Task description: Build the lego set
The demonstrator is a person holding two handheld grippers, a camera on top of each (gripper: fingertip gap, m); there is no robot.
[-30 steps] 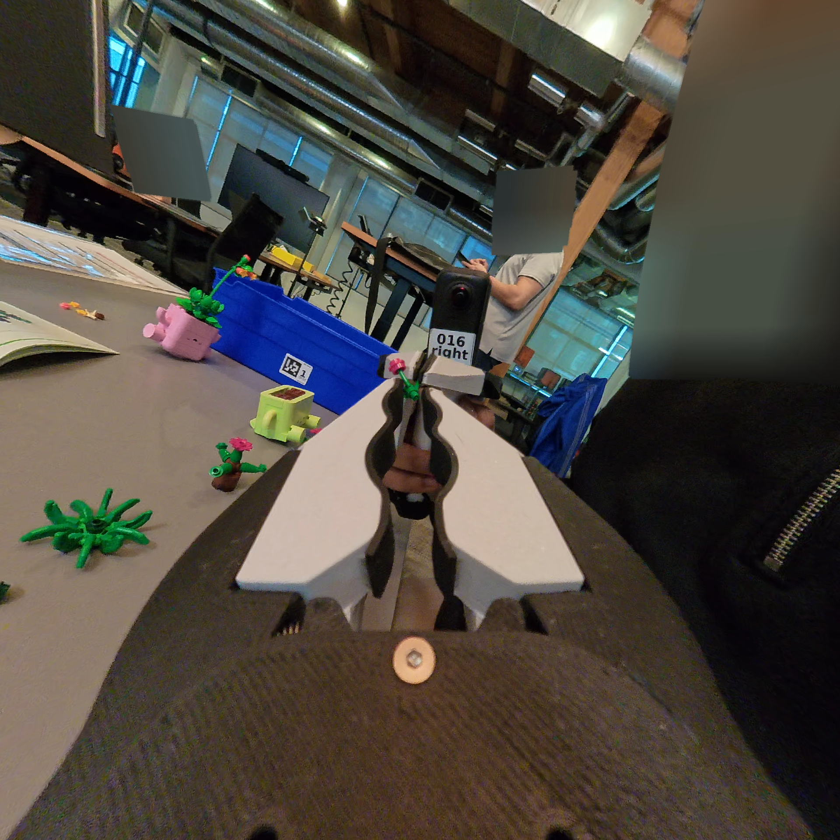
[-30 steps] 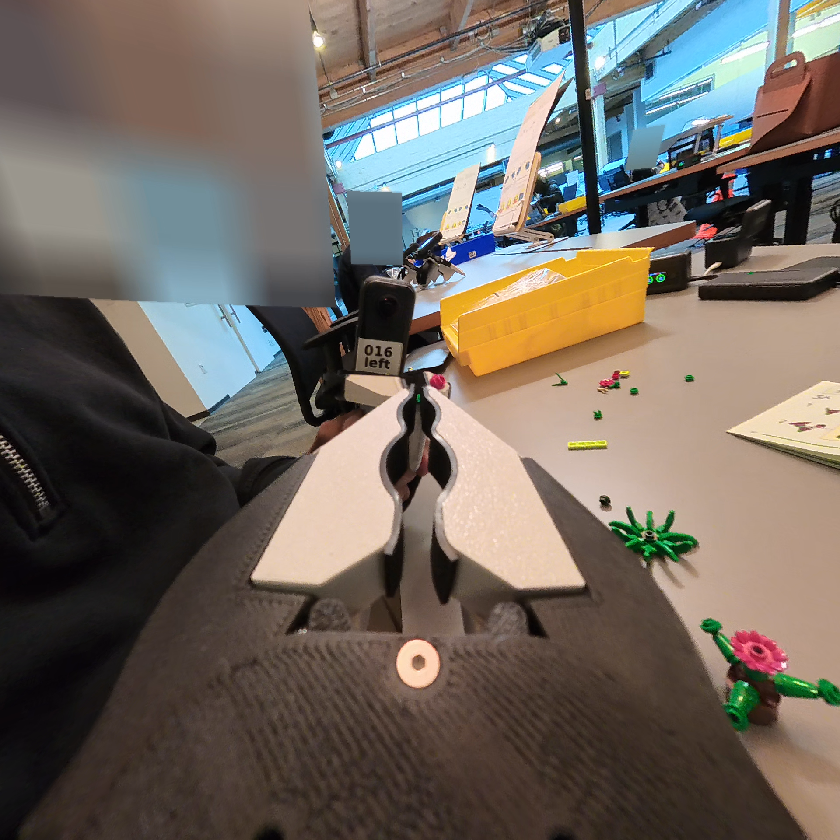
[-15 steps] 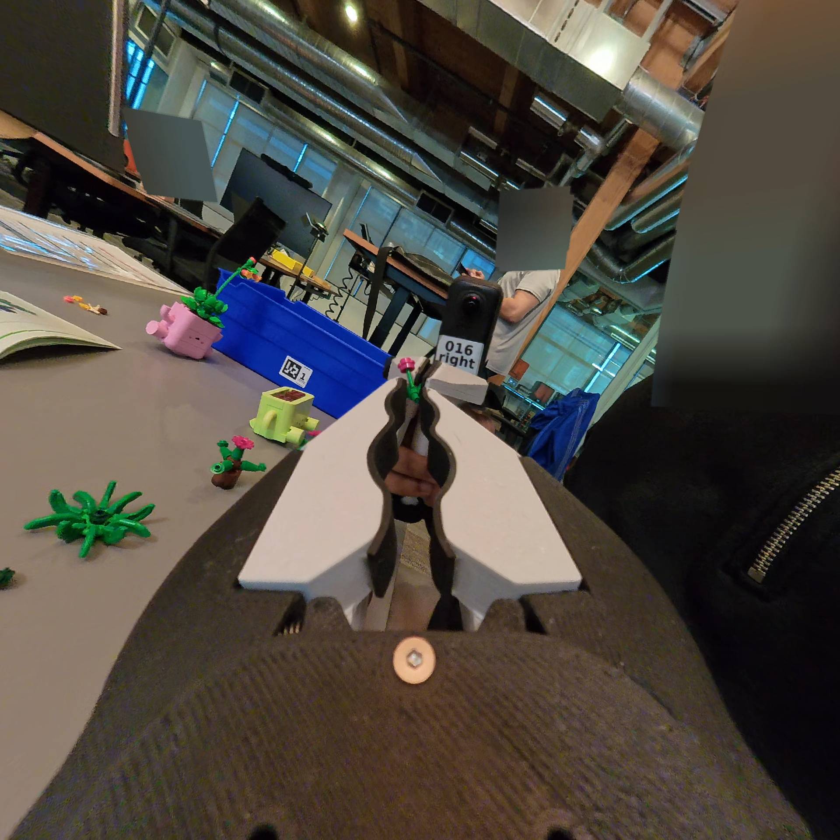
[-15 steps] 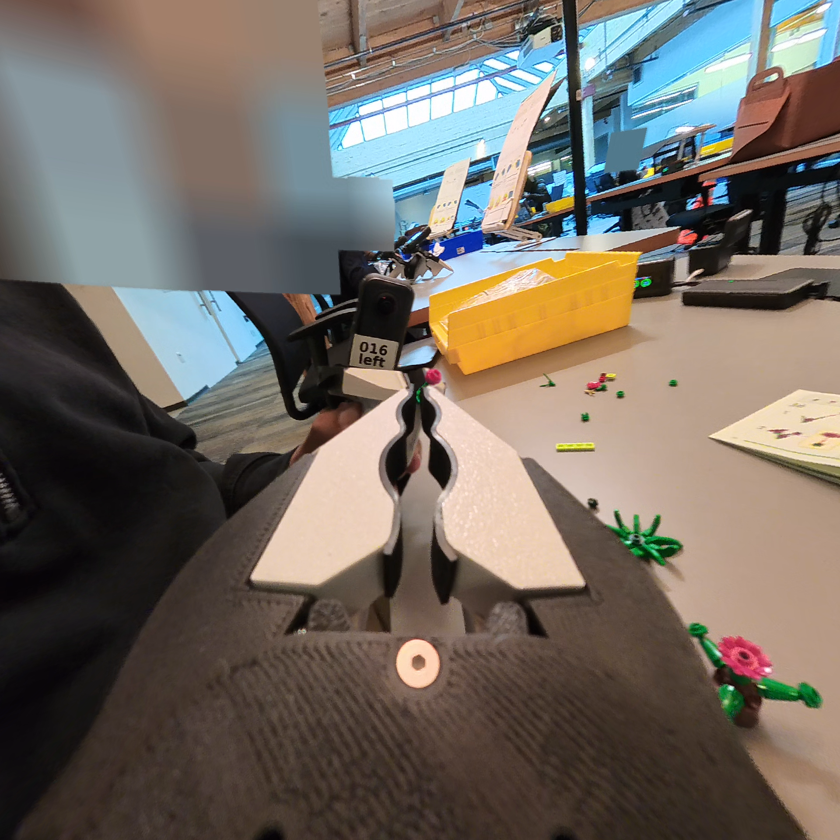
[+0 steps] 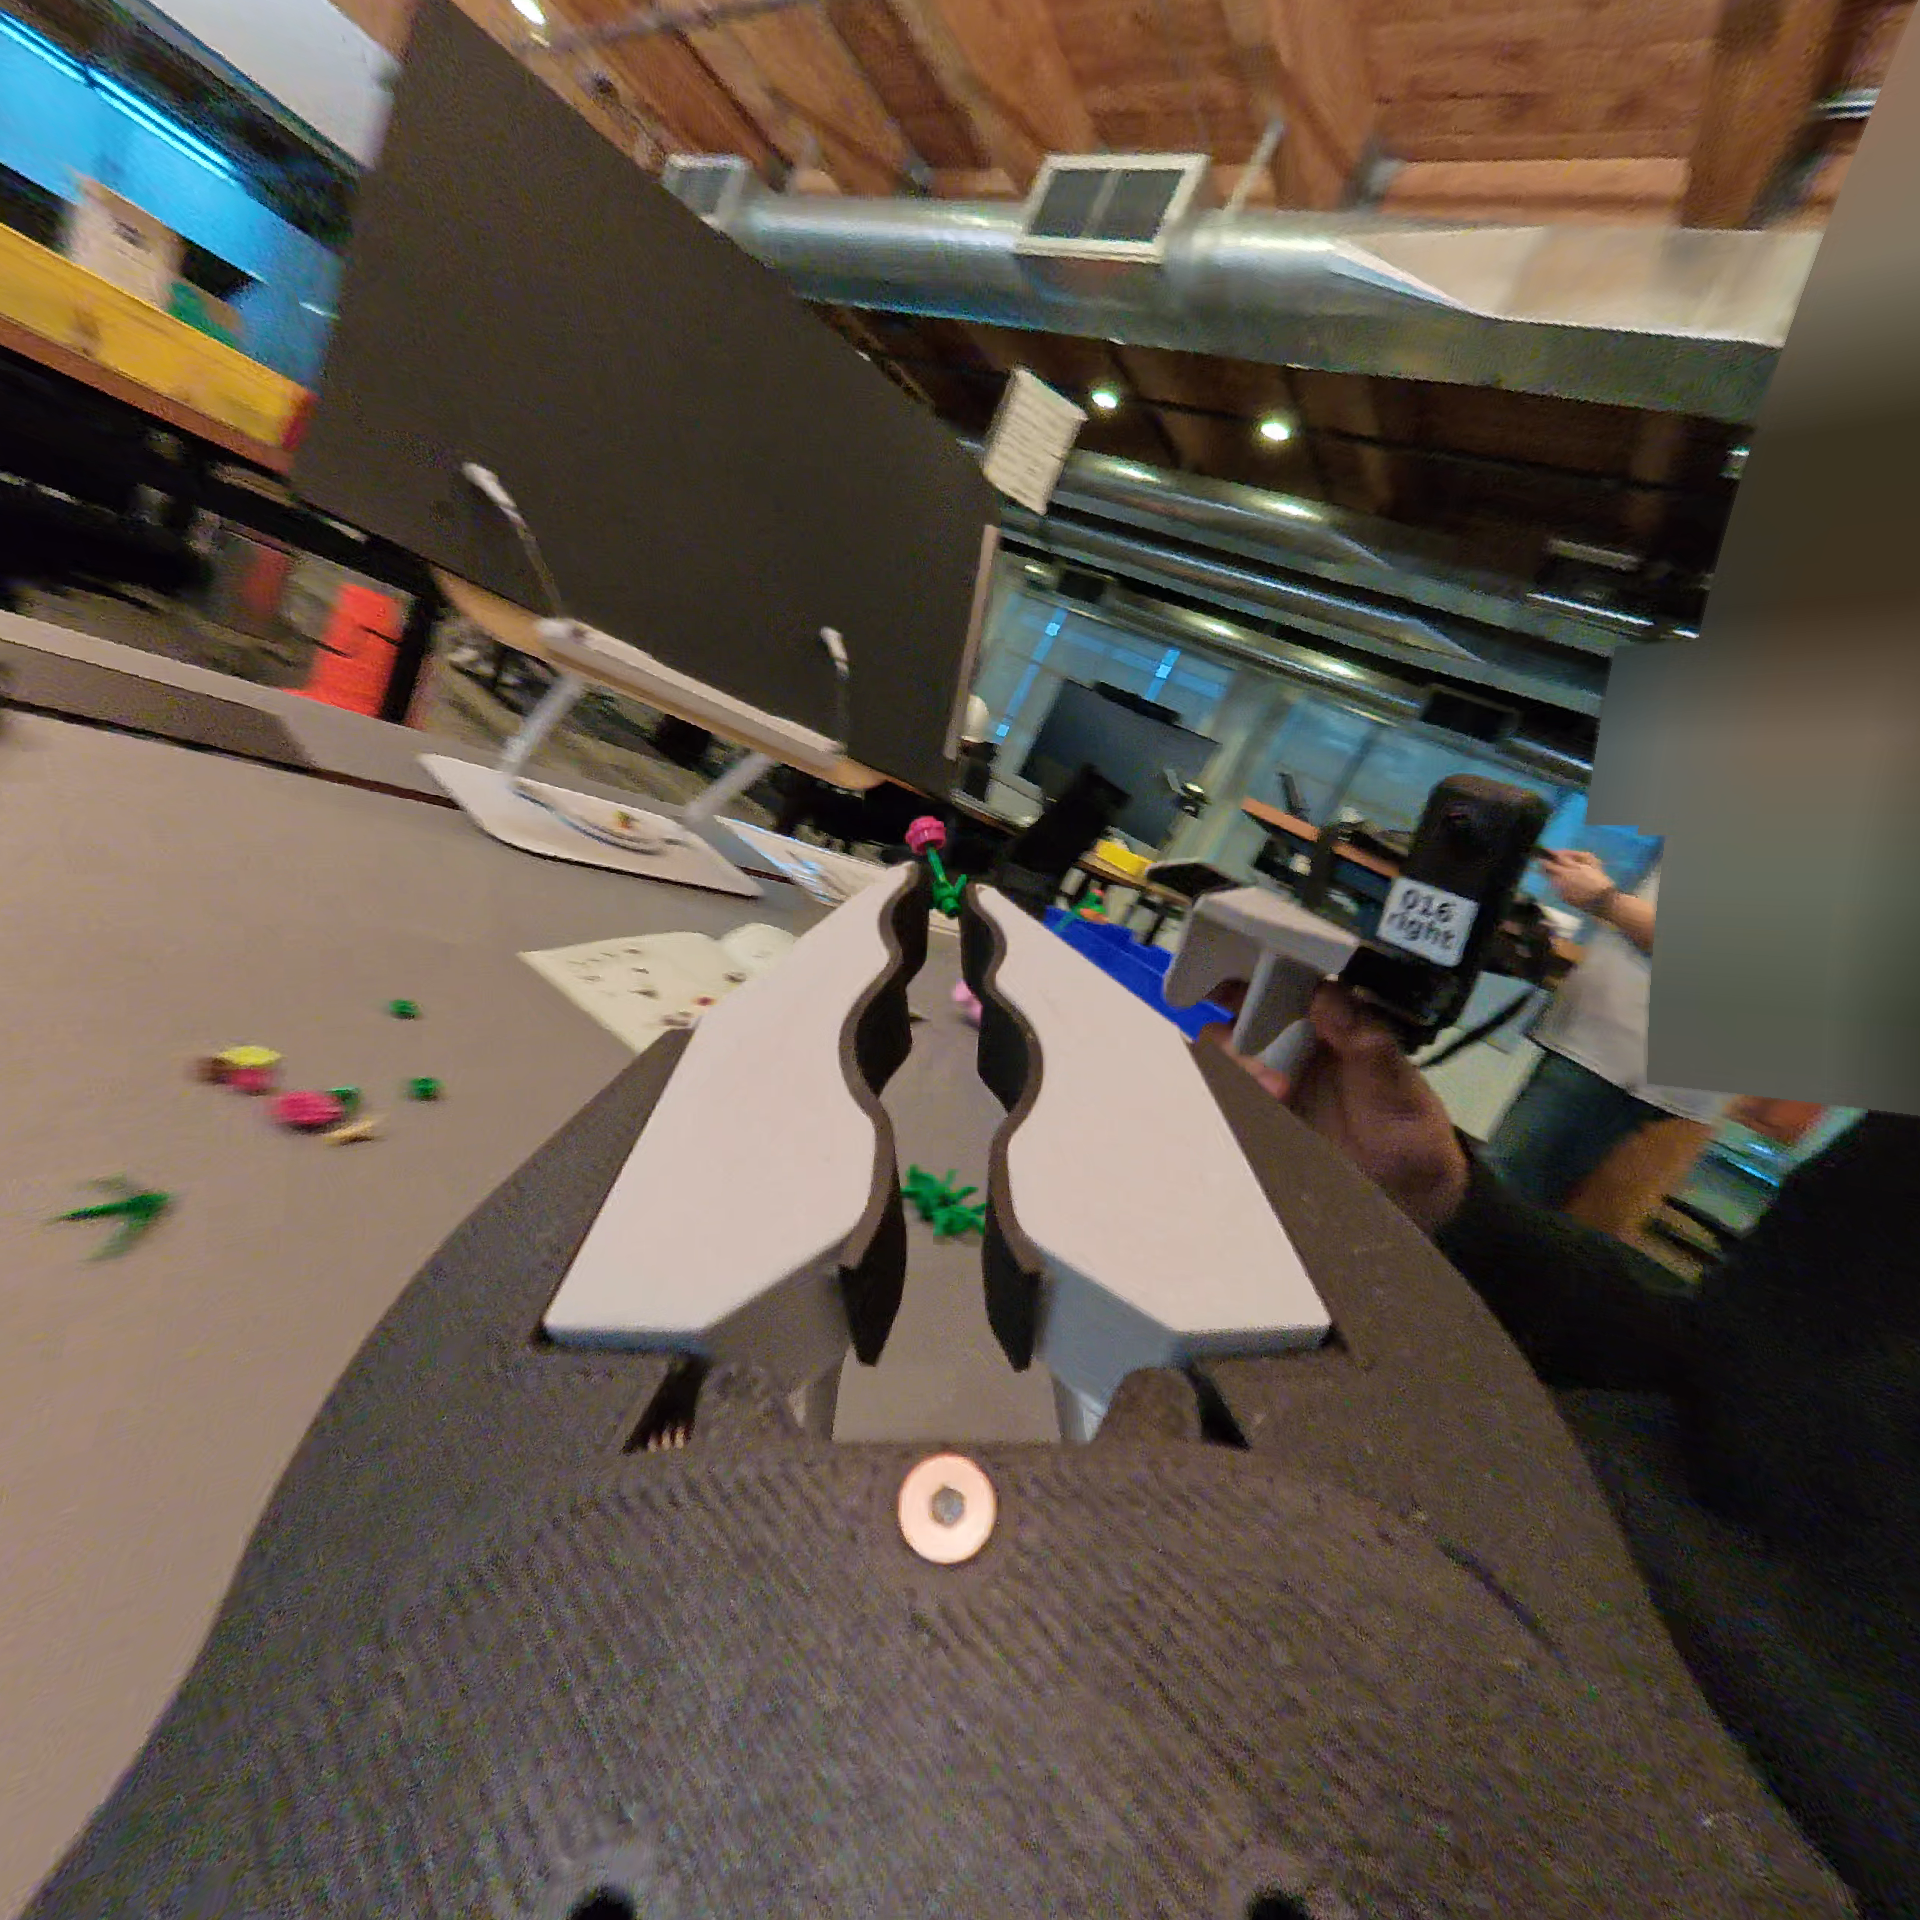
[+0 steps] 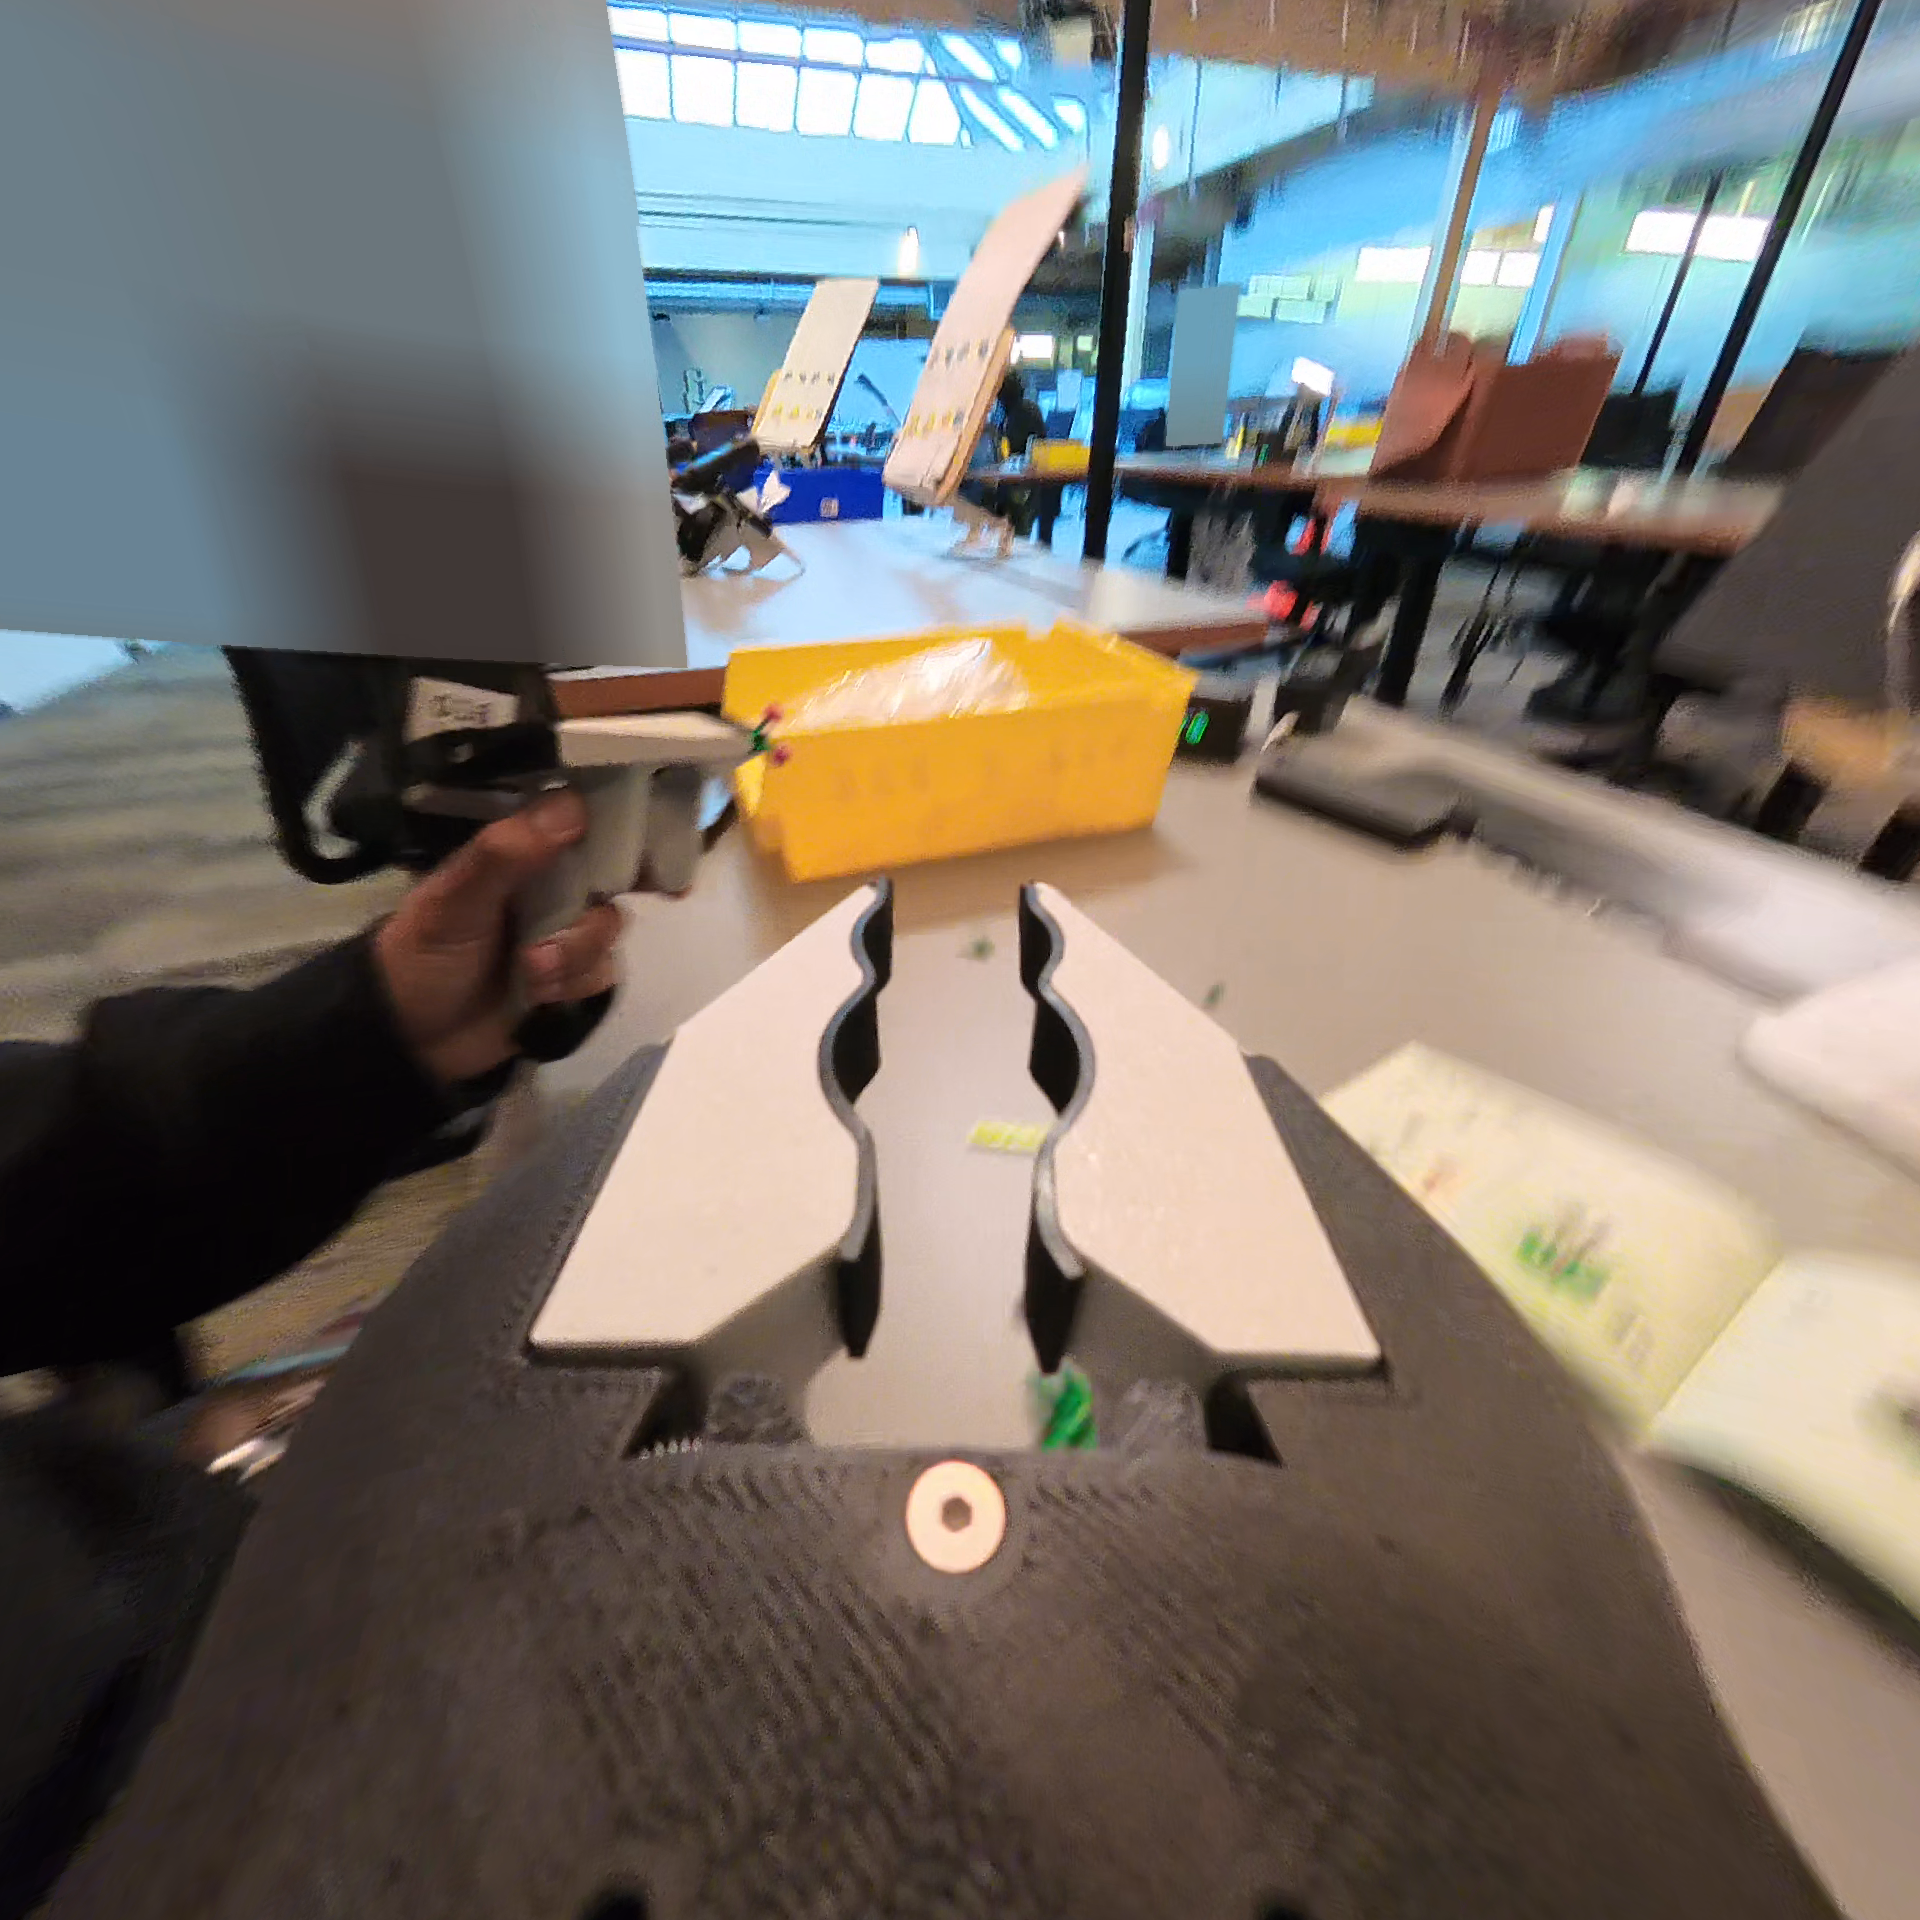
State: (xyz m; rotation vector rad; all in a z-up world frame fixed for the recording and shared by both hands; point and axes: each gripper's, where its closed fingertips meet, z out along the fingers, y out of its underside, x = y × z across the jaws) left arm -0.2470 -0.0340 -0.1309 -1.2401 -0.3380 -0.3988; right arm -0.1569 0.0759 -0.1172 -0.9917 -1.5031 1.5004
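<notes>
Left gripper (image 5: 940, 902) pinches a small green lego stem with pink flower bud (image 5: 932, 854) at its fingertips, held above the grey table (image 5: 239, 935). Right gripper (image 6: 954, 902) stands apart, empty, over a yellow flat lego plate (image 6: 1003, 1136)

Open-plan workshop/lab: exposed wood ceiling (image 5: 1299, 94), metal ducts (image 5: 1195, 249), rows of desks (image 6: 1351, 499), parts bins (image 6: 966, 748), glass walls (image 6: 1558, 270).

Grey table (image 6: 1299, 935): yellow bin (image 6: 956, 748), booklet (image 6: 1538, 1236), scattered bricks (image 5: 301, 1101).
</notes>
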